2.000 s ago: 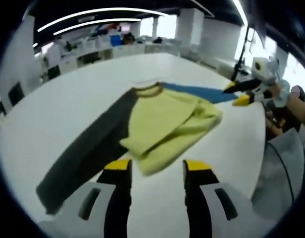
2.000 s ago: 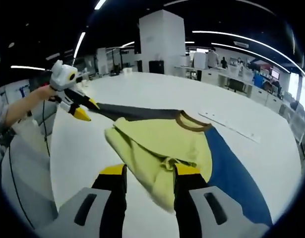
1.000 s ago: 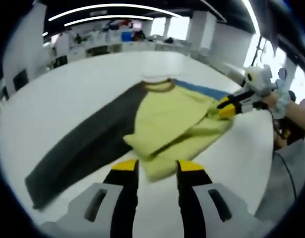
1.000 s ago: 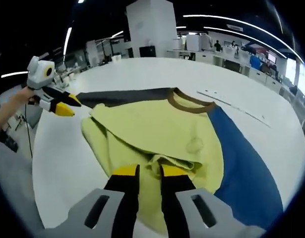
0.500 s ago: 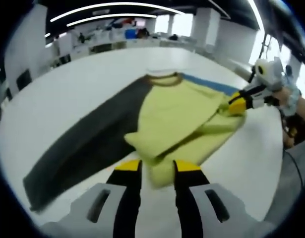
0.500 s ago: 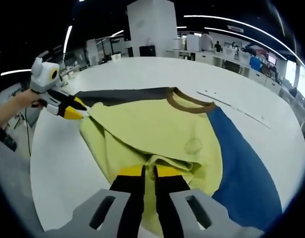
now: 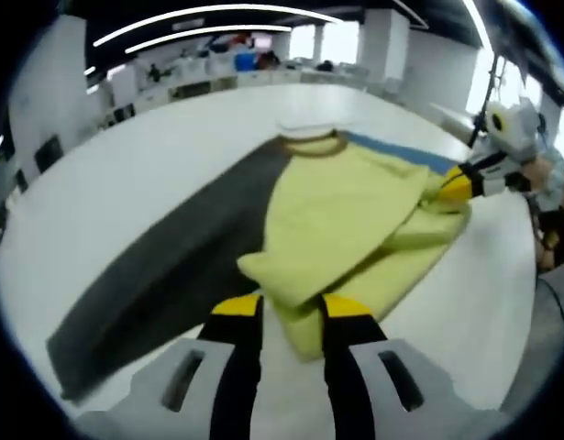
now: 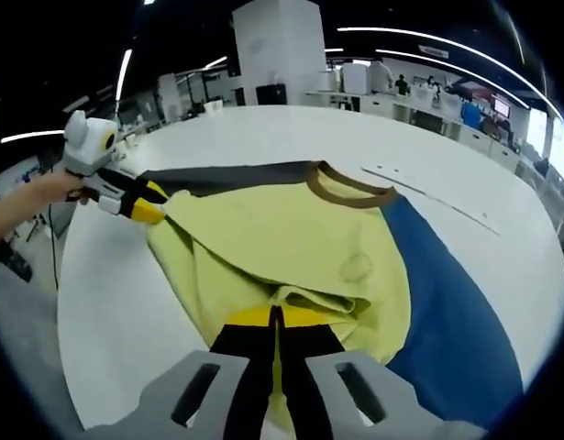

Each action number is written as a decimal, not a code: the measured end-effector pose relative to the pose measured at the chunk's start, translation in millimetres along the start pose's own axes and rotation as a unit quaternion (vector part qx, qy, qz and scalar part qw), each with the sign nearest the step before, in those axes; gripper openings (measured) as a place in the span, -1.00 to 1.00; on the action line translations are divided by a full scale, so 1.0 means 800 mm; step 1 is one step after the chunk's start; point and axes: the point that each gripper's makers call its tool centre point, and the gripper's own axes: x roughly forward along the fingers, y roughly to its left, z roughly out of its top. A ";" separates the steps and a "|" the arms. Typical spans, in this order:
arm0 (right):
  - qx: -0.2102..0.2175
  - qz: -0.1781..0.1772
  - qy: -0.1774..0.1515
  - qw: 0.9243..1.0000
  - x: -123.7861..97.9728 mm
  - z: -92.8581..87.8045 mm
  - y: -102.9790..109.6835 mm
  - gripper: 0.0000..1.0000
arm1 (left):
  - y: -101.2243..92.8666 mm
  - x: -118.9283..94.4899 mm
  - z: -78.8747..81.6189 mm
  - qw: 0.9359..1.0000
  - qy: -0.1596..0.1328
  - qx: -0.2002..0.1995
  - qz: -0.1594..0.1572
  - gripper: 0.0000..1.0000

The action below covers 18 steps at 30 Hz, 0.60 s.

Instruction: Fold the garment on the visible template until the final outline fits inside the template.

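Your right tongs point(image 8: 275, 323) are clamped on the near hem of the shirt point(image 8: 291, 247); your left tongs point(image 7: 277, 310) straddle the opposite hem fold with a gap between the tips, and whether they pinch cloth cannot be told. The shirt lies mid-worktop point(image 8: 291, 137), yellow body doubled over itself, the grey sleeve point(image 7: 162, 266) and the blue sleeve point(image 8: 447, 302) spread flat.

Risks, as judged:
- If you lift one hem ahead of the other, the doubled layers slide and the fold skews.
- A shallow pinch on the left lets the cloth drop.
- The bunched ridge by your right tongs may set a crease.
- The sleeves, left out, overrun any outline.

Count: one shirt, two sleeves, one brown collar point(image 8: 350, 188), two tongs, one pale strip point(image 8: 428, 213) toward the far edge.
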 end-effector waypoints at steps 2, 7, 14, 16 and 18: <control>-0.003 -0.001 0.002 1.000 0.000 -0.001 0.000 -0.97 | -0.001 0.000 0.003 1.000 -0.002 0.001 0.001 -0.58; 0.002 -0.002 -0.002 1.000 -0.006 0.000 -0.001 -0.97 | -0.004 0.001 0.002 1.000 0.003 0.004 0.000 -0.64; 0.004 -0.004 -0.007 1.000 -0.012 0.003 -0.004 -0.97 | 0.000 0.011 -0.007 1.000 0.015 0.009 0.005 -0.60; 0.004 -0.005 -0.007 1.000 -0.013 0.003 -0.004 -0.97 | 0.006 0.013 -0.007 1.000 0.012 0.012 0.012 -0.61; 0.004 -0.005 -0.008 1.000 -0.013 0.004 -0.004 -0.97 | 0.007 0.012 -0.002 1.000 0.005 0.011 0.016 -0.64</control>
